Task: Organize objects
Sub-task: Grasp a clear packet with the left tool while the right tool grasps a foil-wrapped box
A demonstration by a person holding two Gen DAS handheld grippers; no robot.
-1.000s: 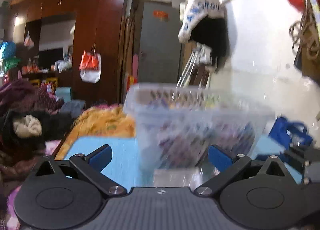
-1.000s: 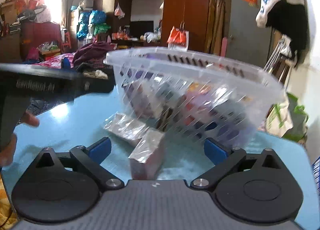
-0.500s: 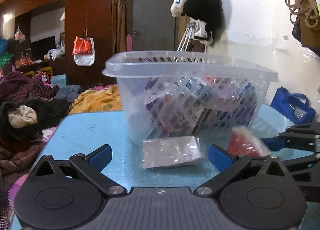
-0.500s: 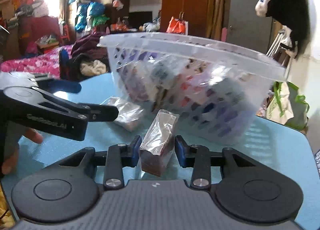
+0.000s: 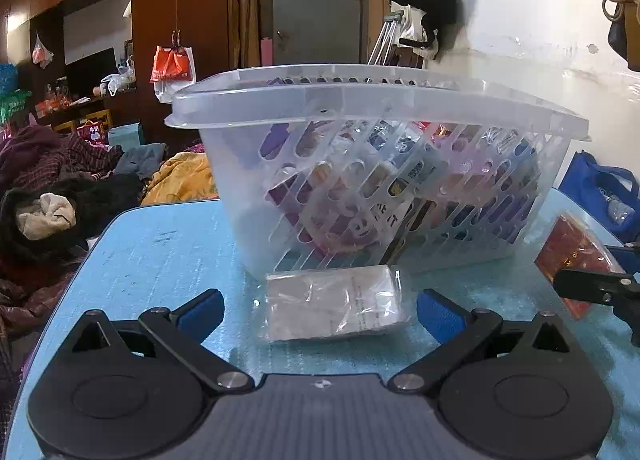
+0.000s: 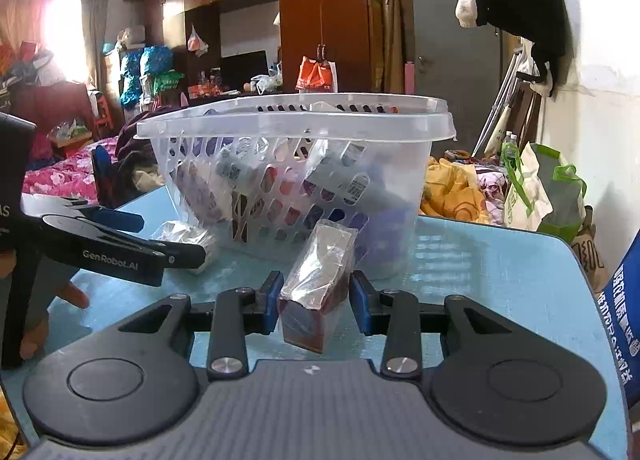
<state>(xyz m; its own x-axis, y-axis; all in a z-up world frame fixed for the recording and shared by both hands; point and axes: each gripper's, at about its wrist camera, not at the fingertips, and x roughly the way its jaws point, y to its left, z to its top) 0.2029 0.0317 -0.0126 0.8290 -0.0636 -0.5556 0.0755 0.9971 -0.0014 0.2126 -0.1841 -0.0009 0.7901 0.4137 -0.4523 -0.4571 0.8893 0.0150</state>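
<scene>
Crinkly film on the red packet (image 6: pixel 318 280) could slip from the right gripper (image 6: pixel 316 300) clamped on it; left gripper (image 5: pixel 318 314) gapes around the silver packet (image 5: pixel 334 306), beside the basket (image 5: pixel 376 99).

One clear slotted basket (image 5: pixel 360 107) stands on the blue table (image 5: pixel 160 260). Two wrapped packets lie outside it: a clear one (image 5: pixel 334 308) in front, a red one (image 5: pixel 572 256) beside. Packets inside are too jumbled to count.

A translucent, slotted plastic basket (image 5: pixel 376 107) stands on a smooth, faintly scuffed blue table (image 5: pixel 160 256). Glossy, crinkled clear film wraps the packet (image 5: pixel 334 308) and the red box (image 6: pixel 318 280); the gripper bodies are matt black plastic.
</scene>
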